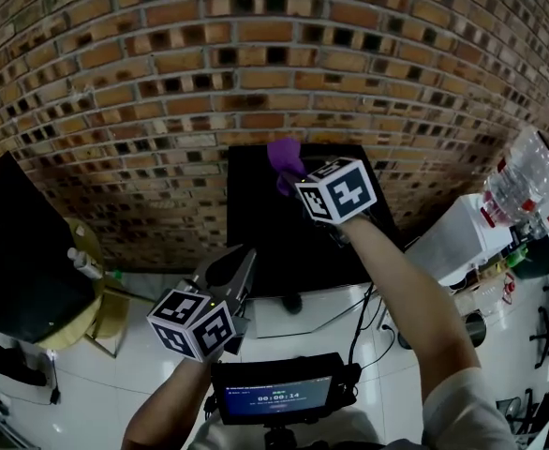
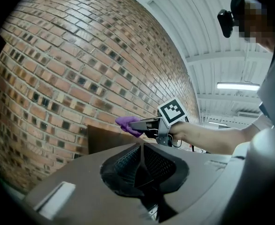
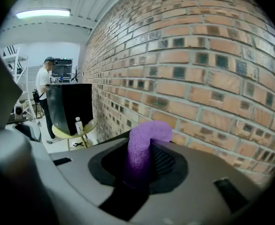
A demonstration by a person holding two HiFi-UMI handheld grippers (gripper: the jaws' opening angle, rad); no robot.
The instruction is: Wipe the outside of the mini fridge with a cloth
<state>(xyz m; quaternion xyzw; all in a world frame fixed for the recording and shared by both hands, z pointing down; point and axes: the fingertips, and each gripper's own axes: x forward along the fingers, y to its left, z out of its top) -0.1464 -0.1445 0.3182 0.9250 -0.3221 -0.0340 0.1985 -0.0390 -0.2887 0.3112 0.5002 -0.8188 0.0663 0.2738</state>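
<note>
Cloth (image 1: pixel 286 156) is bright purple – really pops against the black mini fridge (image 1: pixel 256 232) mid-frame. Brick wall (image 1: pixel 256 54) up top is orange-brown with near-black bricks scattered in. Black-and-white square markers on the left gripper (image 1: pixel 240 265) and right gripper (image 1: pixel 298 178) cubes – yellow table (image 1: pixel 80 331) lower left, white floor (image 1: pixel 134 373).

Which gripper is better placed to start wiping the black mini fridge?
Right. The right gripper clamps the purple fuzzy cloth and hovers above the top of the black mini fridge. The left gripper is shut with nothing in it.
</note>
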